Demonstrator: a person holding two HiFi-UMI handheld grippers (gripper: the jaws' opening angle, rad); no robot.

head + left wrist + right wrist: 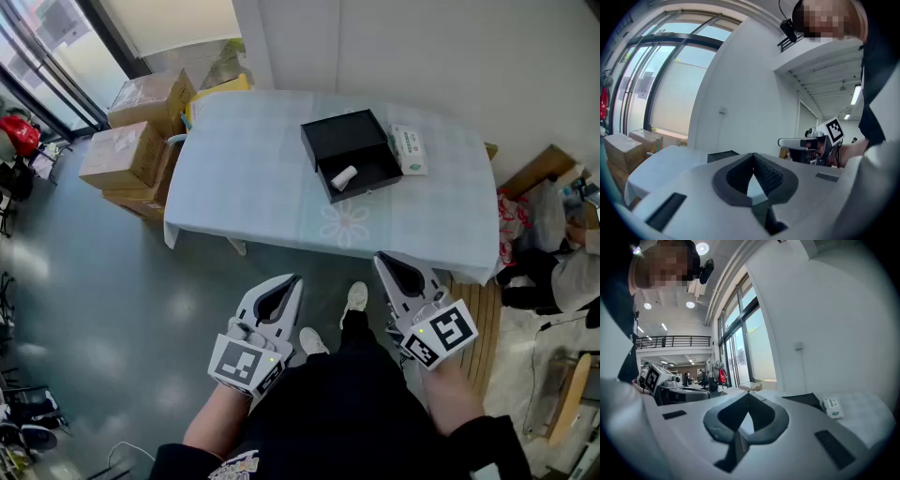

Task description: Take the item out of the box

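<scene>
A black box (349,150) lies open on the table (262,197) with its lid leaning behind it. Inside lies a small white roll-shaped item (343,177). My left gripper (292,280) and right gripper (381,259) hang side by side near the table's front edge, well short of the box. Both are shut with nothing between the jaws. In the left gripper view the box (723,155) shows past the tips of my left gripper (753,155). The right gripper view shows the box (806,401) to the right of the tips of my right gripper (748,394).
A white packet of wipes (409,149) lies right of the box on the pale tablecloth. Cardboard boxes (141,131) are stacked on the floor at the table's left end. A wooden slat panel (478,323) and clutter stand to the right. My feet are below the table edge.
</scene>
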